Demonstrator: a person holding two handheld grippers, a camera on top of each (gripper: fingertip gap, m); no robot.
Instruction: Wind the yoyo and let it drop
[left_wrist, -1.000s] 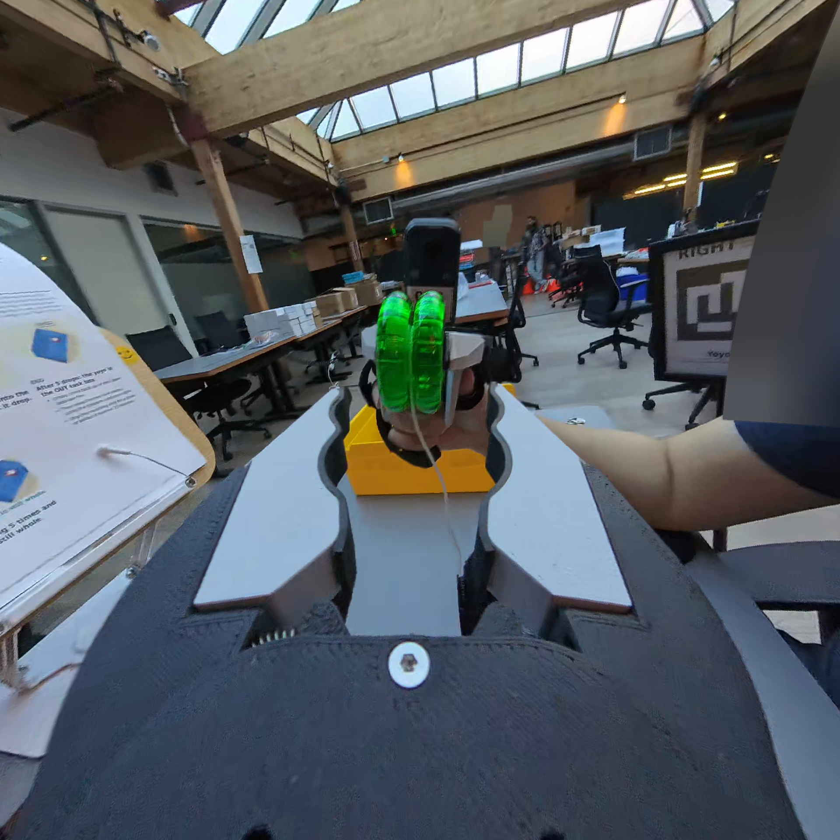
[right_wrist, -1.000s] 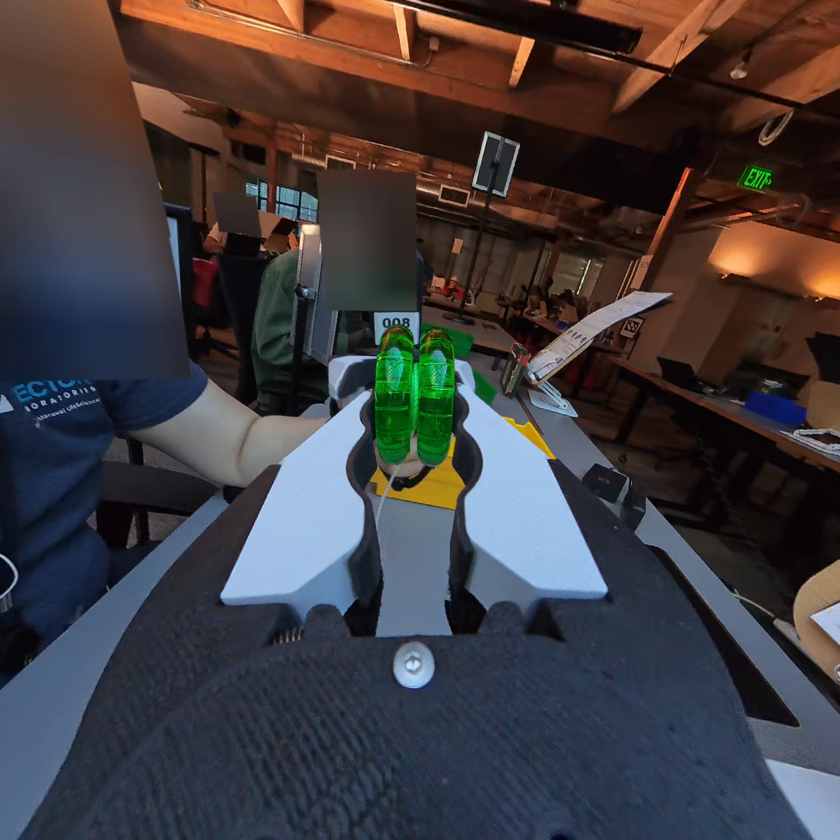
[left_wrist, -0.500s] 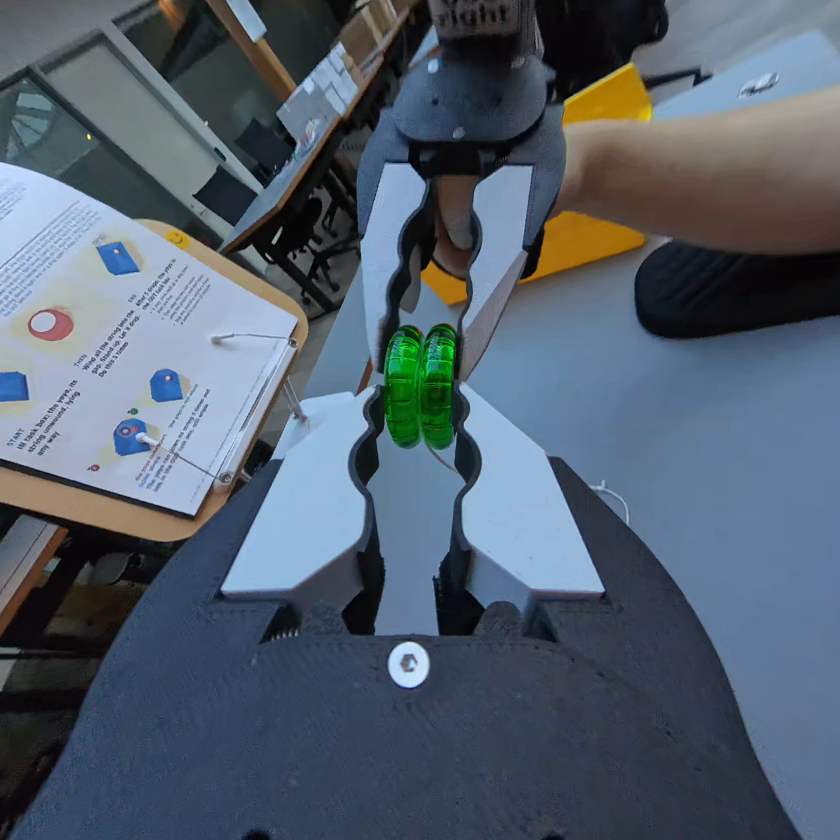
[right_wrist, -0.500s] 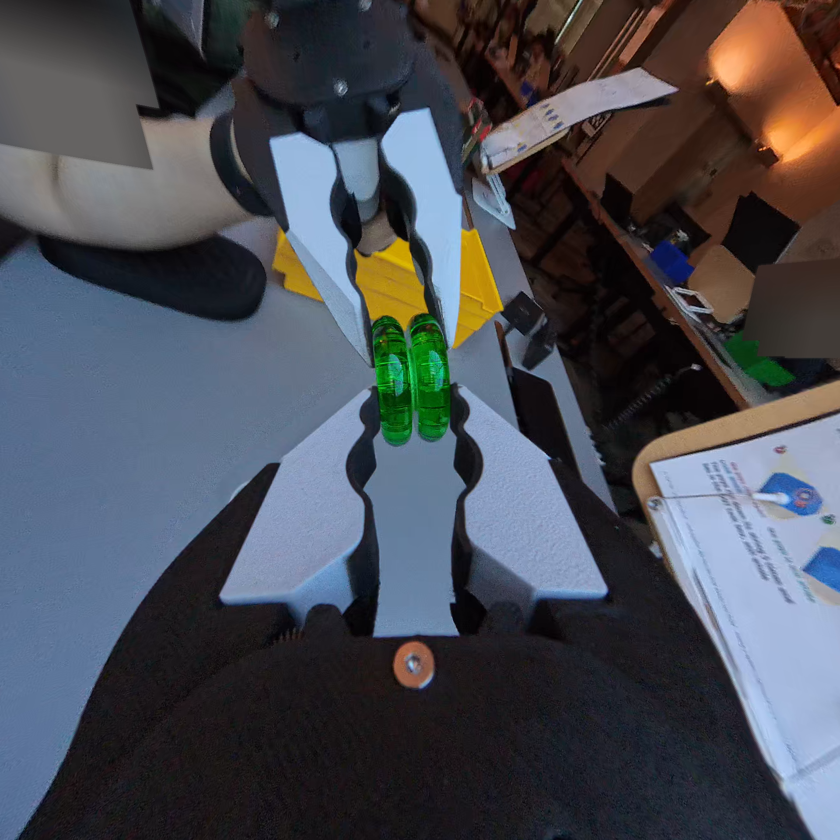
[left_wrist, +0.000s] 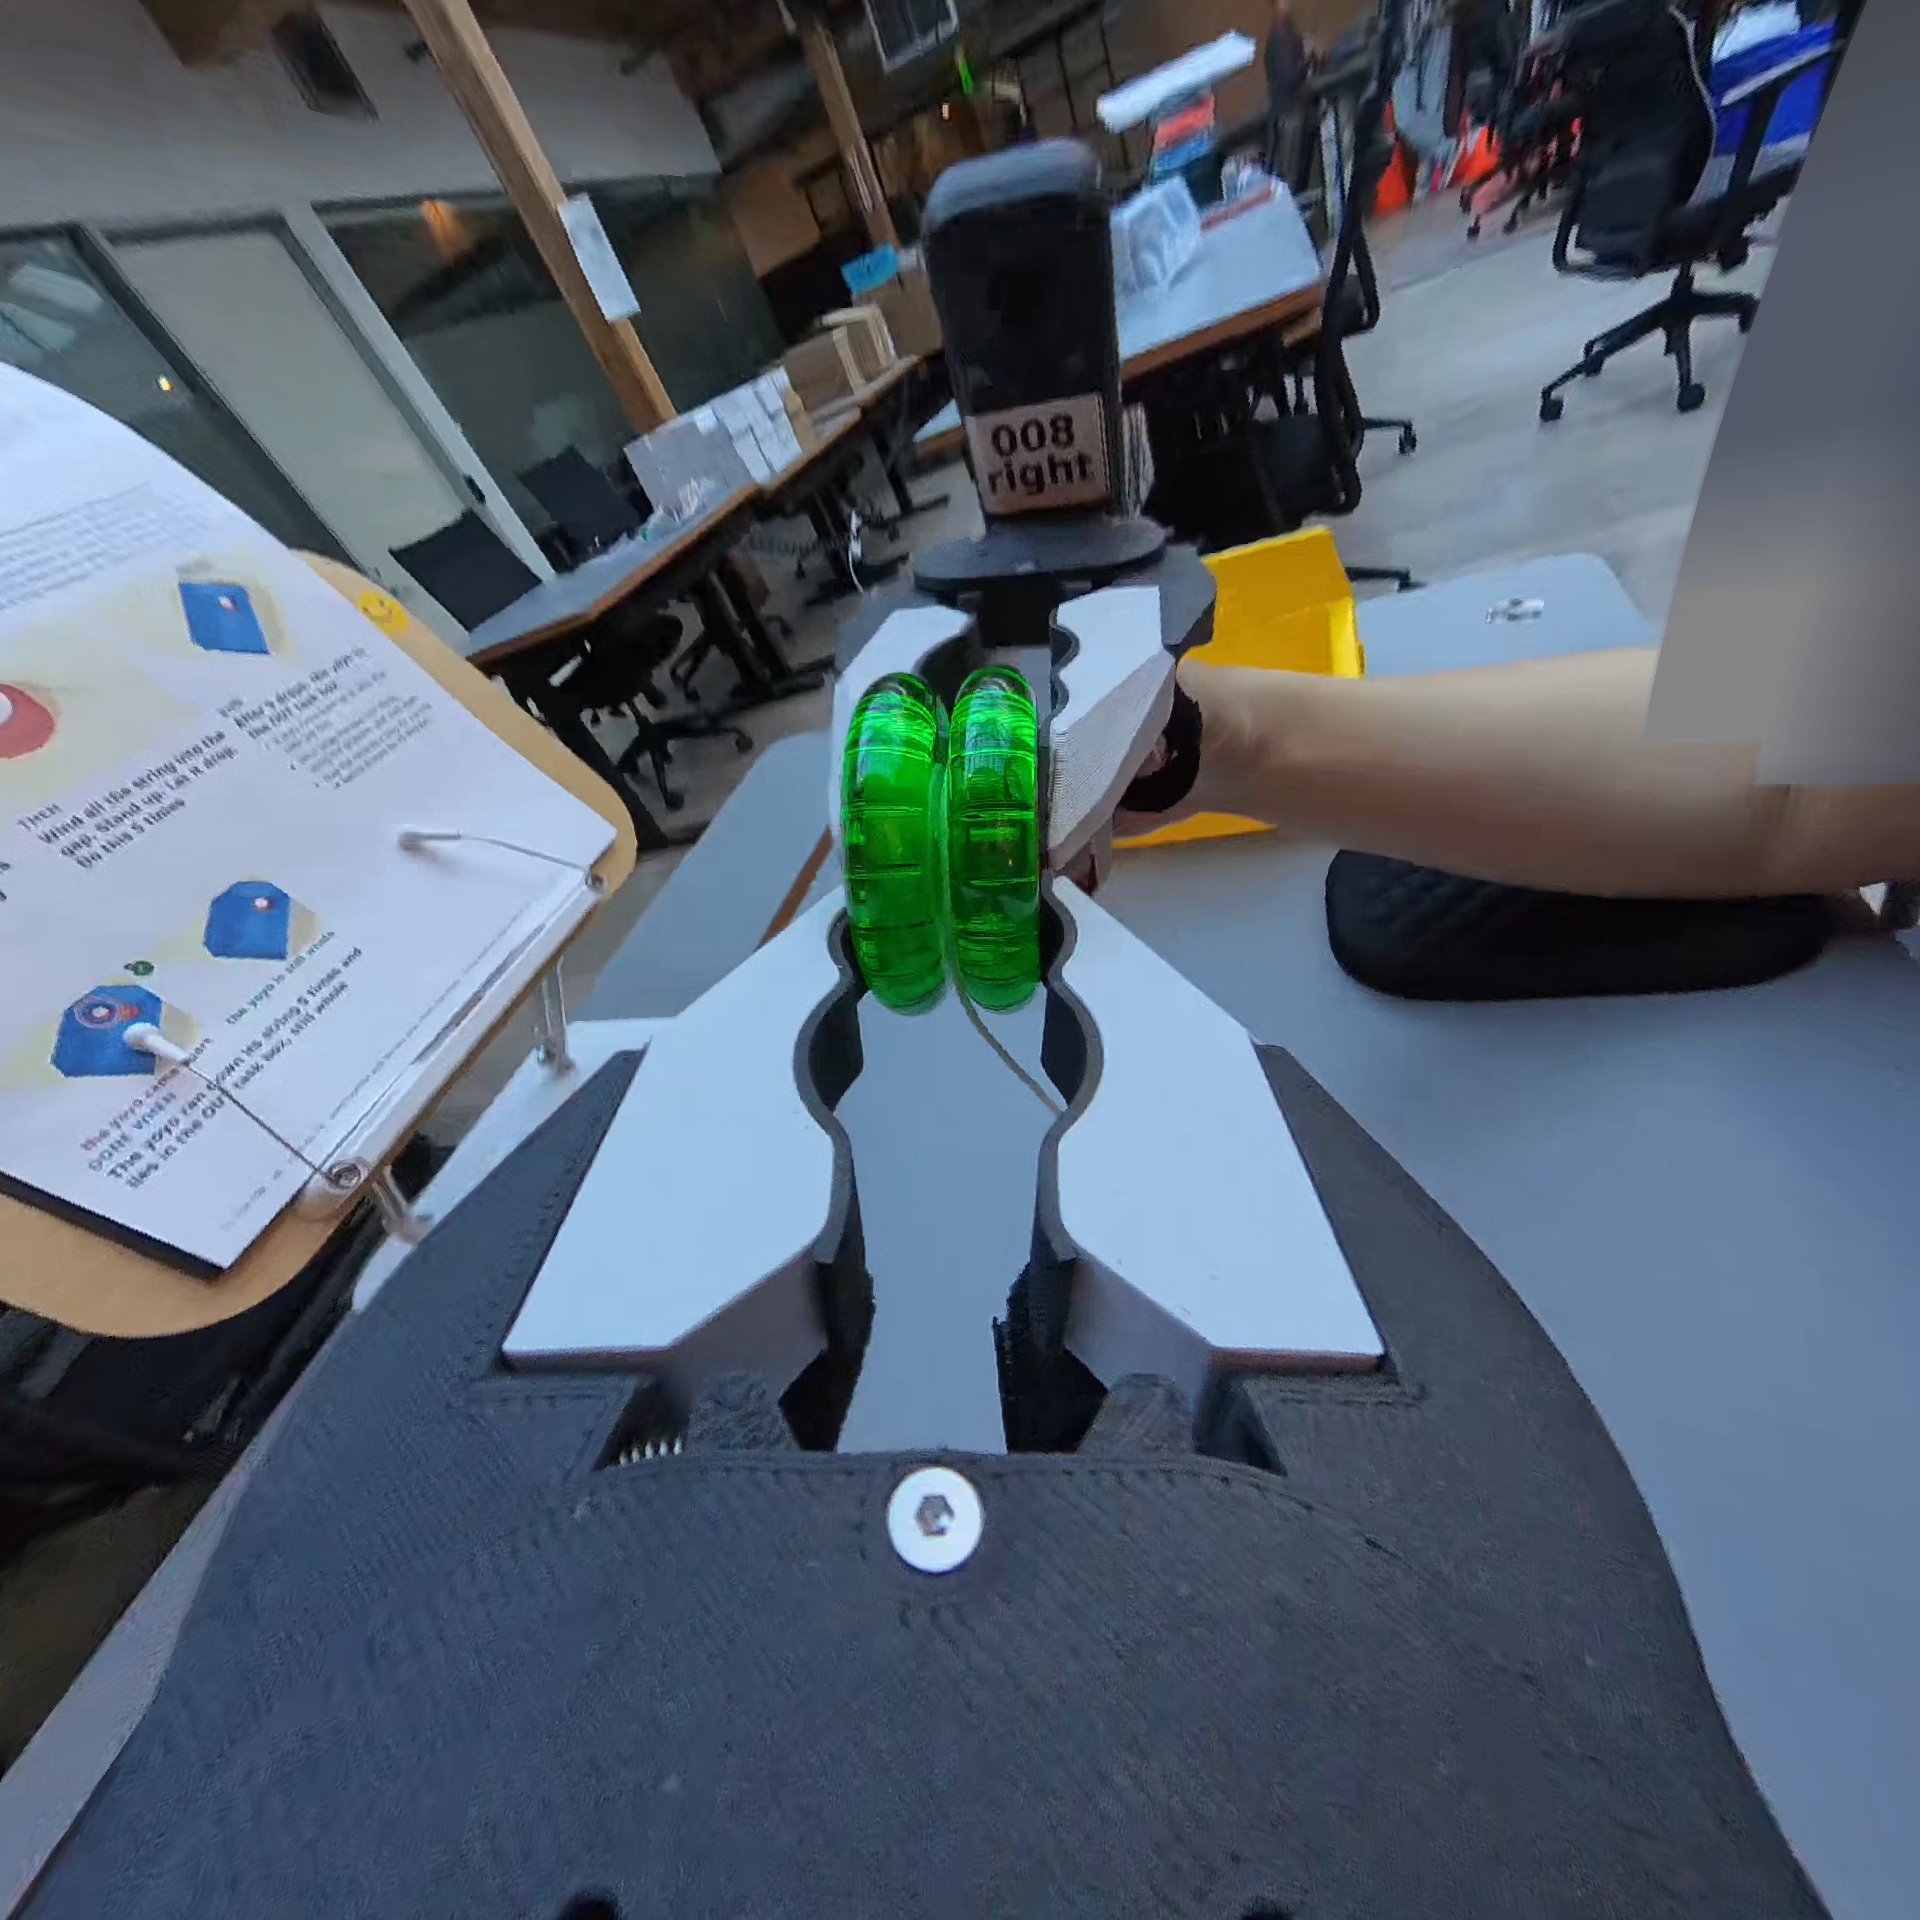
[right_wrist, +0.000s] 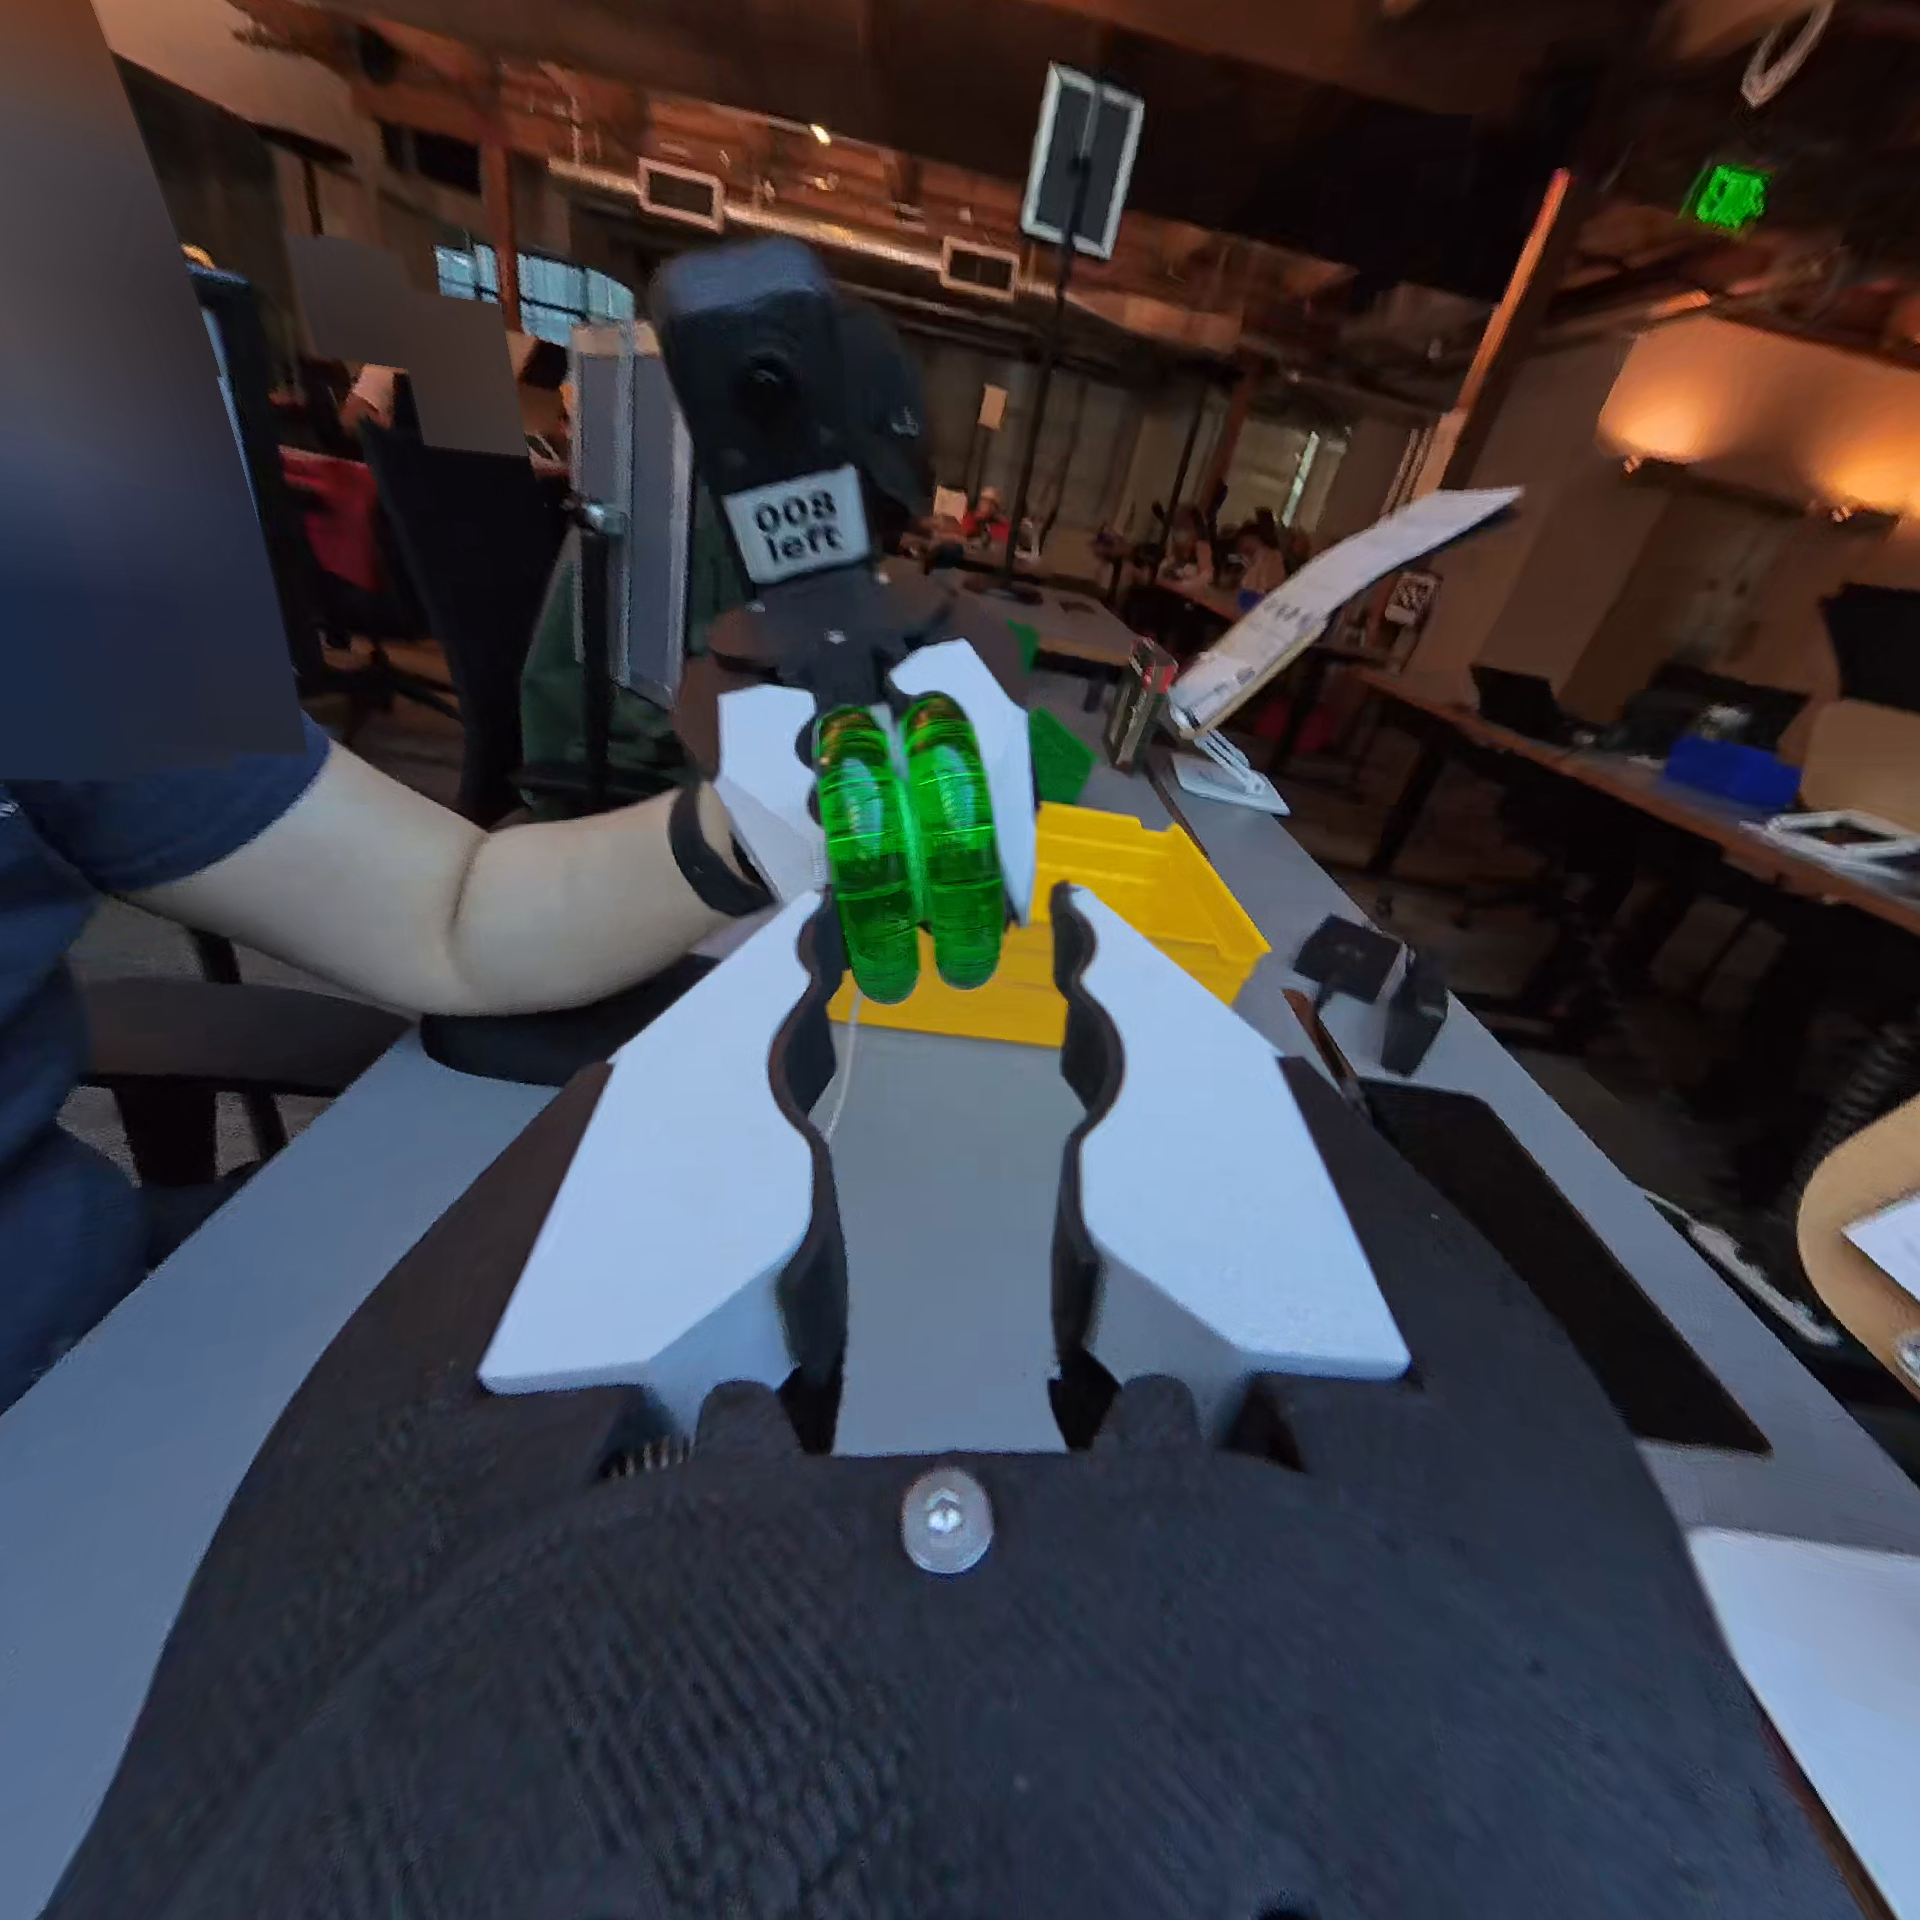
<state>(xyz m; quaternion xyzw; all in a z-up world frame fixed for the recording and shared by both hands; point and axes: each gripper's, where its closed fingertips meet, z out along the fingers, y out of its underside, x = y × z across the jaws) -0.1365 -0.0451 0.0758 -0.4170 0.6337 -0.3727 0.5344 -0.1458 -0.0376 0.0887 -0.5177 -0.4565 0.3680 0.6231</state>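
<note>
Since half a second ago both grippers were tilted up; one green yoyo (left_wrist: 940, 842) was clamped by the left gripper (left_wrist: 943, 961), while the right gripper (right_wrist: 940, 935) was seen parted around it, contact unclear; one string (left_wrist: 1013, 1060) was trailed toward 5 o'clock, its end hidden.

Lettered surfaces, wording not reproduced. A tan printed label (left_wrist: 1042, 452) sat on the black mount above the right gripper (left_wrist: 961, 852). A white one (right_wrist: 798, 527) sat likewise above the left gripper (right_wrist: 914, 894). An illustrated instruction sheet (left_wrist: 239, 831) lay clipped to a wooden board. A green lit sign (right_wrist: 1725, 197) hung near the ceiling, blurred. A second printed sheet (right_wrist: 1340, 592) stood farther off, too small to read.
</note>
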